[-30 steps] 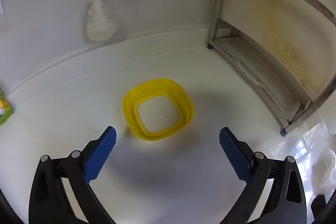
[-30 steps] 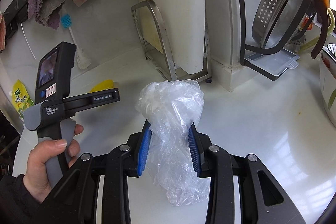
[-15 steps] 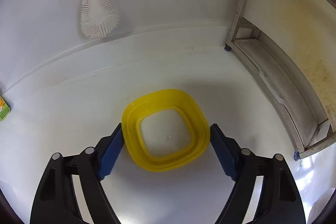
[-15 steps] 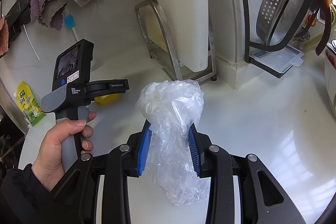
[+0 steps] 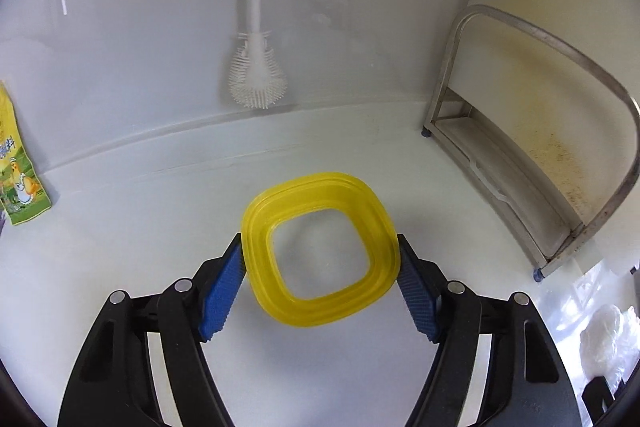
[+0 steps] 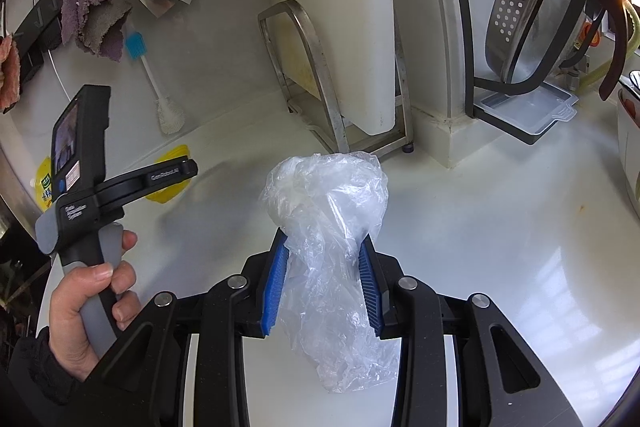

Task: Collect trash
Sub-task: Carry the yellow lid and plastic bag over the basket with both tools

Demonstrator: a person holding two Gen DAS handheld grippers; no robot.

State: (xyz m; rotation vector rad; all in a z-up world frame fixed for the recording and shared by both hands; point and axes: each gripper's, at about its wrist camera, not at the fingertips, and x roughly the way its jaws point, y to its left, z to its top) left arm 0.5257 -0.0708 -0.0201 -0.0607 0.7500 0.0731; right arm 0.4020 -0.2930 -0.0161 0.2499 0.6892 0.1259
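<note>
A yellow square plastic ring (image 5: pixel 320 311) hangs tilted just above the white counter (image 5: pixel 120 235). It sits between the blue pads of my left gripper (image 5: pixel 319 239), whose jaws are closing and press on its two sides. The same ring (image 6: pixel 162 195) peeks out behind that gripper in the right wrist view, where a hand (image 6: pixel 92 307) holds the grip. My right gripper (image 6: pixel 324 237) is shut on a crumpled clear plastic bag (image 6: pixel 328 195), which bulges above and hangs below the pads. The bag (image 5: pixel 608 339) also shows at the lower right of the left wrist view.
A white bottle brush (image 5: pixel 258 83) hangs on the back wall. A steel rack (image 5: pixel 520 155) holds a white cutting board (image 6: pixel 340 27) to the right. A yellow-green packet (image 5: pixel 20 179) leans at the left. Cloths (image 6: pixel 96 15) hang above; a colander (image 6: pixel 536 15) and clear tray (image 6: pixel 524 107) stand far right.
The left gripper came forward over the yellow ring, narrowed onto its sides and lifted it off the counter, tilted. The right gripper and its bag stayed where they were.
</note>
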